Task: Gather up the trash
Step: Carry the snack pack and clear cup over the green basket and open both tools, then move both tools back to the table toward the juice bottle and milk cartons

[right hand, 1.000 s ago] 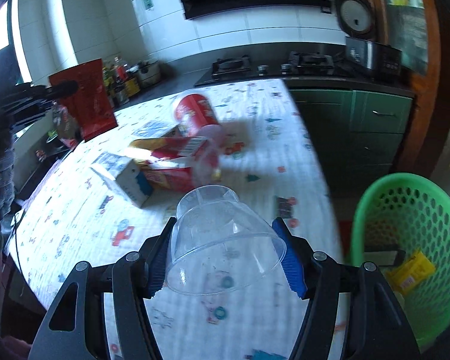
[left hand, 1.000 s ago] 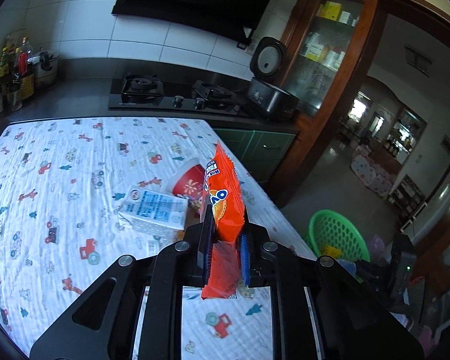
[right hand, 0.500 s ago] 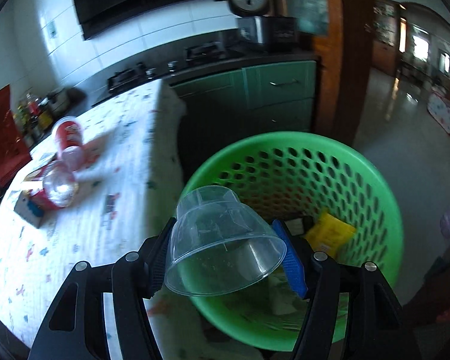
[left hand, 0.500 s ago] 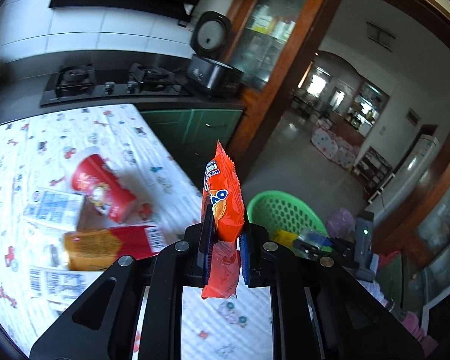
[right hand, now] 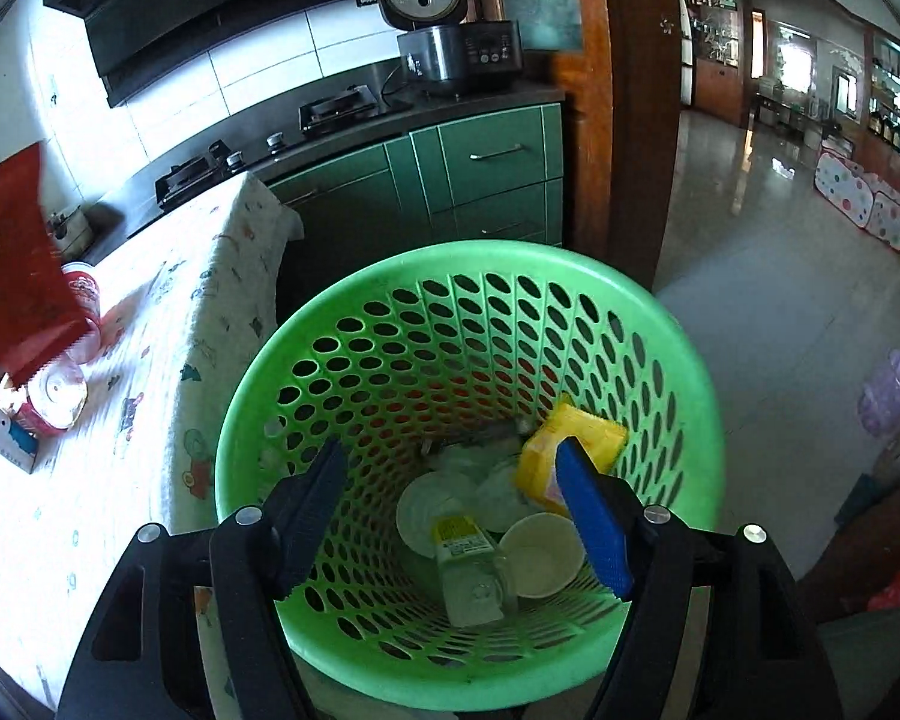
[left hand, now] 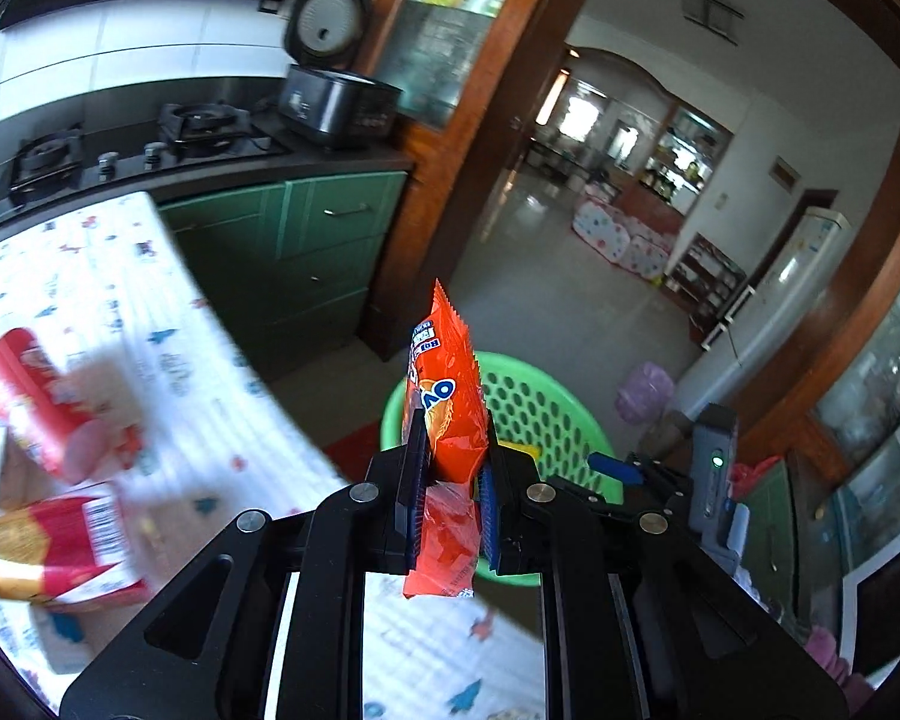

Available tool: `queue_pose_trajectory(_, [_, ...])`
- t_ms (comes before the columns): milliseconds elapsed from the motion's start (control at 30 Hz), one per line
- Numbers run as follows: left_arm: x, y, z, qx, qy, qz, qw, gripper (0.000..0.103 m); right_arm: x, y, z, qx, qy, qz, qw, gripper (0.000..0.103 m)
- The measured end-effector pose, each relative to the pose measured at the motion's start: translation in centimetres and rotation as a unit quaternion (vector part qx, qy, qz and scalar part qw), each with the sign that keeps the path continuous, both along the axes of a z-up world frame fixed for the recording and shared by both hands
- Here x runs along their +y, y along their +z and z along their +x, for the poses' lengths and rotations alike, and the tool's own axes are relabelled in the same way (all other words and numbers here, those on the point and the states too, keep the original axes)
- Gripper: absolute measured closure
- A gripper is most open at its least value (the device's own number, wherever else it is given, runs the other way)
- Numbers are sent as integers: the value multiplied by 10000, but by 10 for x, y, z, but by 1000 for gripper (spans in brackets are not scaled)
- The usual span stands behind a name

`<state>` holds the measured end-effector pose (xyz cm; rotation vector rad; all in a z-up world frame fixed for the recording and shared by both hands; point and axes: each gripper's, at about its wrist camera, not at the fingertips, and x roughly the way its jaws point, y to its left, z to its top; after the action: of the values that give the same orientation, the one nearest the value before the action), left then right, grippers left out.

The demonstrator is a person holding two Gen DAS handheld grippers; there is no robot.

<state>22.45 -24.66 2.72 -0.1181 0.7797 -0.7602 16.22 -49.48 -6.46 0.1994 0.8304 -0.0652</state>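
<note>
My left gripper (left hand: 448,450) is shut on an orange snack wrapper (left hand: 447,396), held upright above the table edge with the green basket (left hand: 546,414) just beyond it. My right gripper (right hand: 456,492) is open and empty, right over the mouth of the green basket (right hand: 354,312). A clear plastic cup (right hand: 477,585) lies on the basket's bottom with a yellow packet (right hand: 570,438), a white cup (right hand: 540,552) and other trash. The orange wrapper also shows at the left edge of the right wrist view (right hand: 12,264).
The table (left hand: 120,300) with its printed cloth holds a red cup (left hand: 30,402), a red and yellow packet (left hand: 48,546) and a small carton (right hand: 12,438). Green cabinets (right hand: 480,168), a stove and a rice cooker (left hand: 336,84) stand behind. A wooden door frame (right hand: 636,108) is to the right.
My right gripper has opened and the clear cup has dropped into the basket. My left gripper has swung right with the wrapper, closer to the basket.
</note>
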Motion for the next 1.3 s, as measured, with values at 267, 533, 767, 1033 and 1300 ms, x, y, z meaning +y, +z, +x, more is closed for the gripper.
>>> queue_pose_trajectory(267, [-57, -25, 13, 252, -323, 120, 9991, 89, -8, 14, -26, -254, -53, 2, 9997, 30])
queue_pose_trajectory(533, [-94, -56, 23, 542, -510, 189, 9970, 88, -11, 20, -45, -407, -93, -58, 9991, 27])
queue_pose_trajectory(767, [-100, -70, 21, 638, -407, 337, 9966, 53, -12, 13, -52, -366, -77, 14, 9993, 27])
queue_pose_trajectory(1033, [-72, -59, 11, 508, -138, 539, 9972, 48, -1, 18, -54, -430, 34, 95, 9990, 25])
queue_pose_trajectory(1300, [-15, -41, -4, 354, 407, 738, 9958, 47, 35, 35, -54, -594, 430, 74, 9973, 22])
